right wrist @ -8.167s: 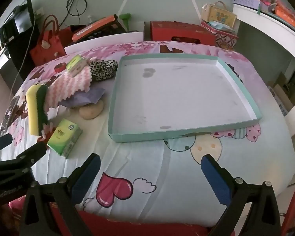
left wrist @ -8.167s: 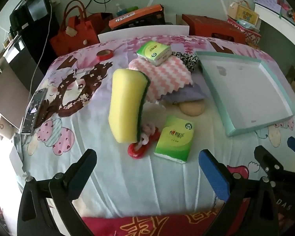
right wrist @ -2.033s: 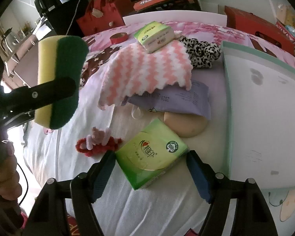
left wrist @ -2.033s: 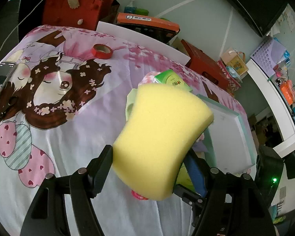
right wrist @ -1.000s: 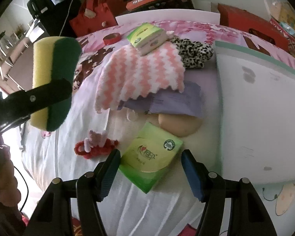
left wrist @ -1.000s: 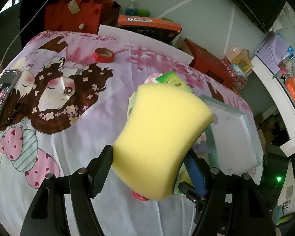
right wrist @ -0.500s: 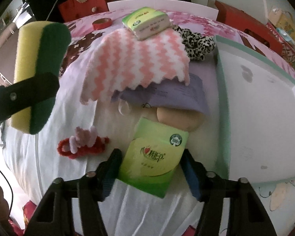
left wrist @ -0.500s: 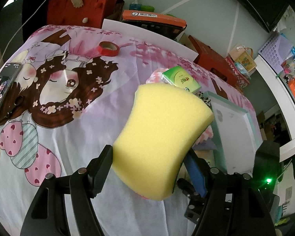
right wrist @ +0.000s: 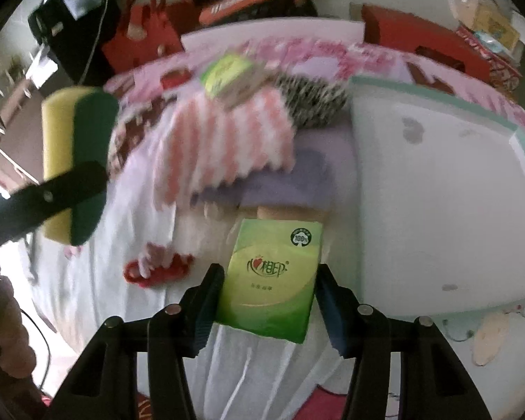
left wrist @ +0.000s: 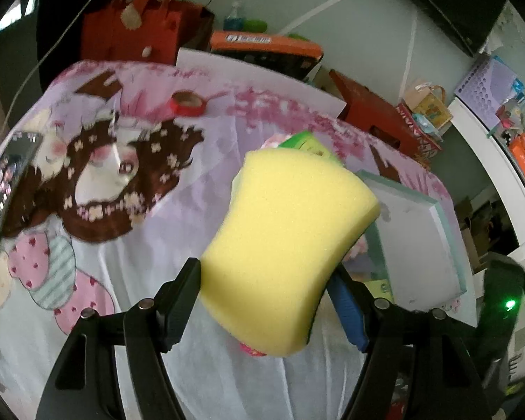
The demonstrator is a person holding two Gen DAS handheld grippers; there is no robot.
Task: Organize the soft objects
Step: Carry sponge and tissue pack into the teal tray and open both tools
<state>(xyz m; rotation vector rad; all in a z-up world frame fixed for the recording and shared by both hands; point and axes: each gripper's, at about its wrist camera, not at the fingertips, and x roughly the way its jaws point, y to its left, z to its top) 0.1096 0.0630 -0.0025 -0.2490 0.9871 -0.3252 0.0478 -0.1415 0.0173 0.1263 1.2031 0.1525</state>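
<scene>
I have the green tissue pack [right wrist: 274, 276] pinched between the two fingers of my right claw [right wrist: 267, 297], one finger pressed to each long side. The view is blurred, so I can't tell whether the pack rests on the bedsheet [right wrist: 129, 315] or hangs just above it. My left claw [left wrist: 266, 301] is pinching the yellow sponge [left wrist: 287, 245] up in the air, clear of the bed, its green scouring face [right wrist: 89, 161] turned toward my right side.

Just beyond the pack lie a tan round puff [right wrist: 287, 211] and a purple pouch [right wrist: 283, 178], with the pink-and-white zigzag cloth [right wrist: 224, 147] over it and a second tissue pack [right wrist: 227, 73] on top. A red and pink fuzzy ring [right wrist: 154, 266] sits just left of my right claw. The mint-rimmed tray [right wrist: 434, 92] is to the right, nothing in it.

I judge the tray is where both go. To do it well I should keep my squeeze on the pack light, since it crushes easily, lift it straight up so it doesn't drag the puff, then carry it over the tray's near rim and set it flat in a corner, leaving space for the sponge.
</scene>
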